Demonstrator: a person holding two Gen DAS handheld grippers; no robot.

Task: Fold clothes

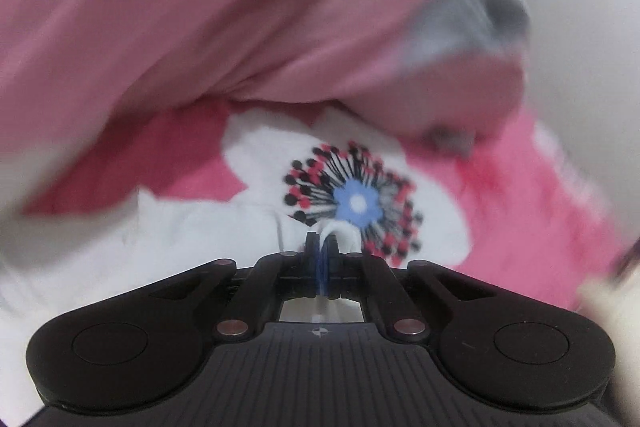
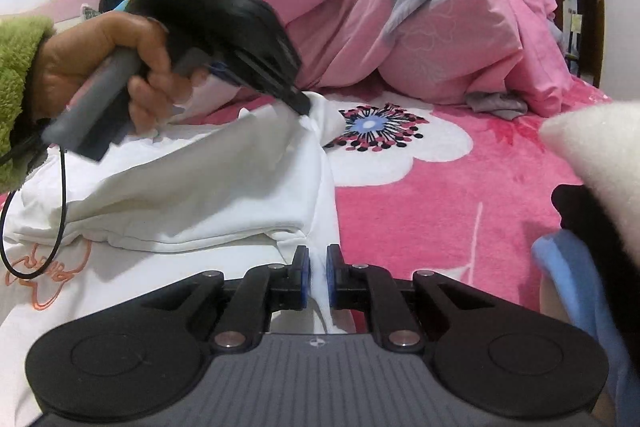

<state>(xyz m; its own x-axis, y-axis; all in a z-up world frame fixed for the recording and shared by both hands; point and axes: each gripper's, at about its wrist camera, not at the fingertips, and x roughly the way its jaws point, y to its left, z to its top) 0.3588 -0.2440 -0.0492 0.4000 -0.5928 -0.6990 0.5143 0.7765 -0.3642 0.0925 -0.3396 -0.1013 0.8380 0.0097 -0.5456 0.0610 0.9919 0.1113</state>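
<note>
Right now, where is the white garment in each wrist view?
Left wrist: white garment lower left, its edge pinched in the left gripper.
Right wrist: left and centre, its edge between the right gripper pads.
Shared landmark: the blue-centred flower print on the pink blanket.

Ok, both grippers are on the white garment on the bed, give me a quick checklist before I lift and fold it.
1. Left gripper shut on the white garment: ok.
2. Right gripper clamping the garment's edge: ok.
3. Both grips on one garment: ok, the right wrist view shows both.
4. Pink blanket bare beside the garment for the fold: ok.
5. Black cable clear of the cloth: not ok, it hangs across it.
6. Garment lying flat: not ok, it is bunched.
</note>
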